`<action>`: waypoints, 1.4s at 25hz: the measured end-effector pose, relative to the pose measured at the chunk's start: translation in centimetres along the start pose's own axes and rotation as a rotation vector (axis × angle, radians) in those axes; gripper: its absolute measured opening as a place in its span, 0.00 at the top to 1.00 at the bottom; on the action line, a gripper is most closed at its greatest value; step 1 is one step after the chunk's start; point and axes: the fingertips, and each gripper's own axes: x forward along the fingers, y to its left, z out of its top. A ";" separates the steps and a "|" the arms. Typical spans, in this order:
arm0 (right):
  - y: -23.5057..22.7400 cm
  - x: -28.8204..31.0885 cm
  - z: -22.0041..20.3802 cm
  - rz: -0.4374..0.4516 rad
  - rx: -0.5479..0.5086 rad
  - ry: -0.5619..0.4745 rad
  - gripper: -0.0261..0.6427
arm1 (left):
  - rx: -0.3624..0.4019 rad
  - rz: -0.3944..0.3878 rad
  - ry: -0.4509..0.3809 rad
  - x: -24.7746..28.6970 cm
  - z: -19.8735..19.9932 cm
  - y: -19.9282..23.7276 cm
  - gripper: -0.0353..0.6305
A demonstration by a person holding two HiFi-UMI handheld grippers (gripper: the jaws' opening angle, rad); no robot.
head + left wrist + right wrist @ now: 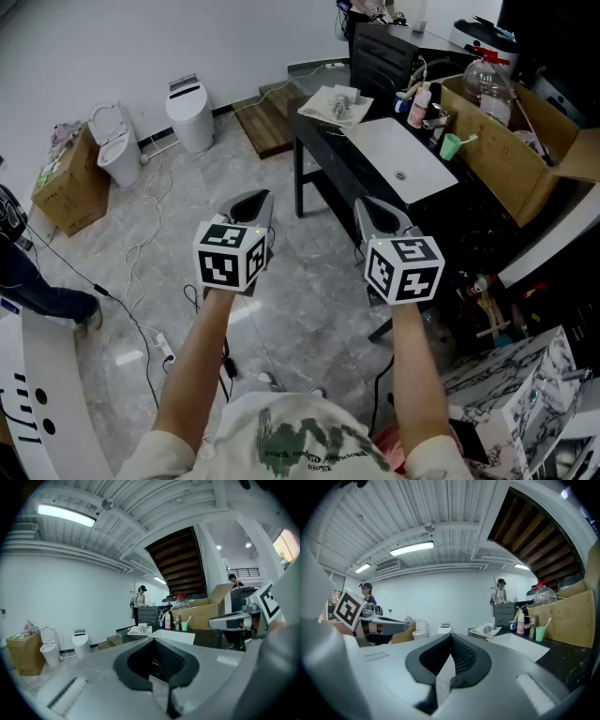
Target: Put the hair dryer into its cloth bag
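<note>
We held the left tongs (251,201) and right tongs (380,214) closed and empty, short of the worktop (330,141), probably because no grab had begun. On the worktop's far end lay a white bundle (336,103), perhaps the bag and dryer; we couldn't tell.

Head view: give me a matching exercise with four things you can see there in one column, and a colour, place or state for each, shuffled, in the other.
Things:
1. cup
2. sink
3. smaller cardboard box
4. left tongs

Descriptions:
A. shut, held above the floor
B. white, set in the dark counter
C. green
D. brown, on the floor beside a toilet

Pairs: 1-C, 2-B, 3-D, 4-A
</note>
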 end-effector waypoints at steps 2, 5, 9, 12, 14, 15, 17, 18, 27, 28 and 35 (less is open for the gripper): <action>-0.2 -0.1 -0.3 0.004 0.007 0.001 0.96 | -0.007 -0.004 0.002 0.4 0.0 -0.2 0.95; -0.6 0.1 -0.4 0.002 0.013 0.001 0.96 | -0.006 -0.005 0.004 1.1 0.2 -0.1 0.95; -1.4 1.2 -0.7 -0.009 0.039 0.000 0.95 | -0.010 -0.003 0.008 2.4 0.1 1.1 0.95; -1.8 3.0 -0.9 -0.019 0.048 0.007 0.93 | -0.010 -0.011 0.001 3.8 0.2 2.7 0.95; -1.6 4.6 -1.0 -0.027 0.045 0.016 0.90 | -0.011 -0.020 -0.004 4.8 0.0 4.2 0.94; -1.5 5.5 -1.1 -0.032 0.045 0.020 0.90 | -0.014 -0.027 -0.006 5.3 -0.1 5.0 0.93; -1.1 7.6 -1.1 -0.042 0.041 0.029 0.87 | -0.022 -0.043 -0.008 6.4 -0.1 6.9 0.91; -0.9 8.7 -0.9 -0.047 0.039 0.034 0.86 | -0.028 -0.053 -0.007 7.1 -0.1 7.8 0.88; 1.3 17.9 0.7 -0.094 0.042 0.065 0.76 | -0.037 -0.141 0.007 12.1 0.8 16.1 0.78; 1.5 18.7 0.8 -0.101 0.044 0.068 0.73 | -0.042 -0.151 0.007 12.5 0.9 16.8 0.76; 2.1 22.7 1.3 -0.161 0.059 0.085 0.63 | -0.055 -0.227 0.027 15.2 0.7 20.8 0.66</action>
